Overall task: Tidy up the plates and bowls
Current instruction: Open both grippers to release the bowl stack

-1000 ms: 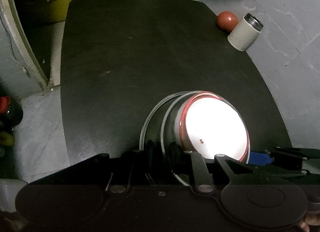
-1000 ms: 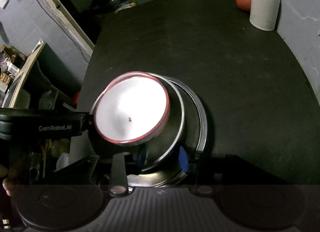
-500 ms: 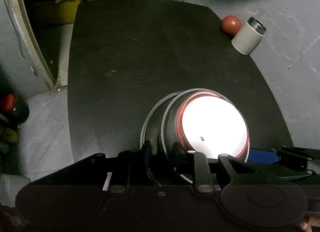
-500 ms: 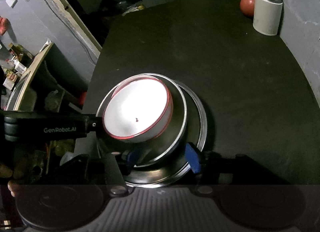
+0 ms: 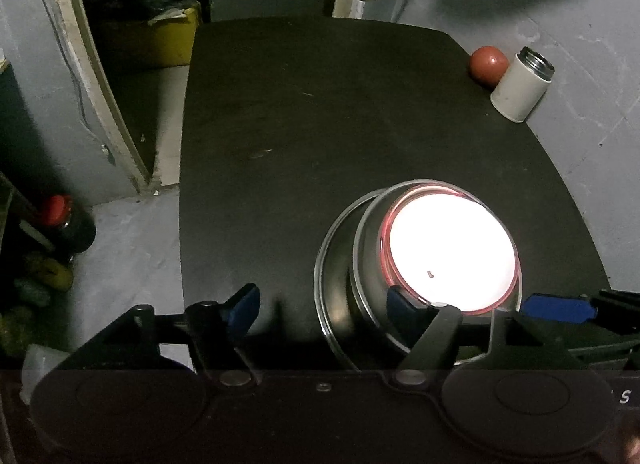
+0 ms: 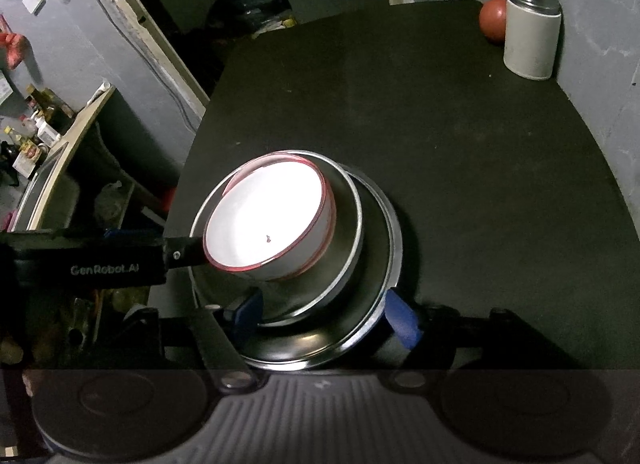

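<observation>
A white bowl with a red rim [image 5: 452,252] sits inside a steel bowl [image 5: 366,264], which rests on a steel plate [image 5: 326,288] near the front of the black table [image 5: 320,123]. My left gripper [image 5: 322,302] is open: one blue pad is left of the plate and the other is over the steel bowl's rim. In the right wrist view the same stack shows the white bowl [image 6: 268,215], steel bowl [image 6: 340,264] and plate [image 6: 384,280]. My right gripper [image 6: 324,314] is open, its pads on either side of the plate's near edge. Neither gripper holds anything.
A red ball [image 5: 488,63] and a white open-topped canister [image 5: 520,91] stand at the table's far right corner by the wall. Left of the table, on the floor, are a red-capped bottle [image 5: 60,219] and a yellow bin [image 5: 160,35]. A cluttered shelf [image 6: 48,131] is at the left.
My left gripper was shut at the steel rim and has opened wide. The right gripper's fingers have spread further apart. Both cameras have drawn back from the stack.
</observation>
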Demonstrator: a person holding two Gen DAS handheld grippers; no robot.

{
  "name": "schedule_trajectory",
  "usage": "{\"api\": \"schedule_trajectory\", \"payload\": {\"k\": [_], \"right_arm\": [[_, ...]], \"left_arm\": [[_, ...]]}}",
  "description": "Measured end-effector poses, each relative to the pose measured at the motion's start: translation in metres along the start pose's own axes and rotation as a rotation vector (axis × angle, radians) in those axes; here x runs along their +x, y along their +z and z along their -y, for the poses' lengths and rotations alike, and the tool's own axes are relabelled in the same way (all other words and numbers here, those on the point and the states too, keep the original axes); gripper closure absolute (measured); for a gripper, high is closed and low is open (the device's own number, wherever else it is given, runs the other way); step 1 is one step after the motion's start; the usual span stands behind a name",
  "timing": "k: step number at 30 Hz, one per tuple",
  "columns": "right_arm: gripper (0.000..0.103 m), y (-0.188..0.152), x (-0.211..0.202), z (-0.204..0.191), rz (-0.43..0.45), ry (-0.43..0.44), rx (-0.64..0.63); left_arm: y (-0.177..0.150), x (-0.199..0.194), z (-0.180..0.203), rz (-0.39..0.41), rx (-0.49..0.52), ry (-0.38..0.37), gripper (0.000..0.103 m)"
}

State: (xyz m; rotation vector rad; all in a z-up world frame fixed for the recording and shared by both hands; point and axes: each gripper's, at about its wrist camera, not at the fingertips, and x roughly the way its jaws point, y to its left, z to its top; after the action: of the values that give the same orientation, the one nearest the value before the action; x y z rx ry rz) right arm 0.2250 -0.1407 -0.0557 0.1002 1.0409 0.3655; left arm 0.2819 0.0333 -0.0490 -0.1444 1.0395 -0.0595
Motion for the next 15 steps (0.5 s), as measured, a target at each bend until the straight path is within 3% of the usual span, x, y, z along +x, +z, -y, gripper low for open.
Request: {"api": "schedule_trajectory", "payload": {"k": [5, 7, 15], "right_arm": [[0.023, -0.004, -0.006, 0.004, 0.018, 0.002, 0.002], [0.021, -0.005, -0.008, 0.006, 0.030, 0.004, 0.007], [0.011, -0.012, -0.022, 0.013, 0.087, 0.015, 0.004]], "left_arm": [[-0.006, -0.007, 0.001, 0.025, -0.009, 0.014, 0.020], [-0.007, -0.009, 0.002, 0.035, -0.008, 0.023, 0.011], [-0.017, -0.021, 0.007, 0.073, -0.014, 0.037, 0.005]]}}
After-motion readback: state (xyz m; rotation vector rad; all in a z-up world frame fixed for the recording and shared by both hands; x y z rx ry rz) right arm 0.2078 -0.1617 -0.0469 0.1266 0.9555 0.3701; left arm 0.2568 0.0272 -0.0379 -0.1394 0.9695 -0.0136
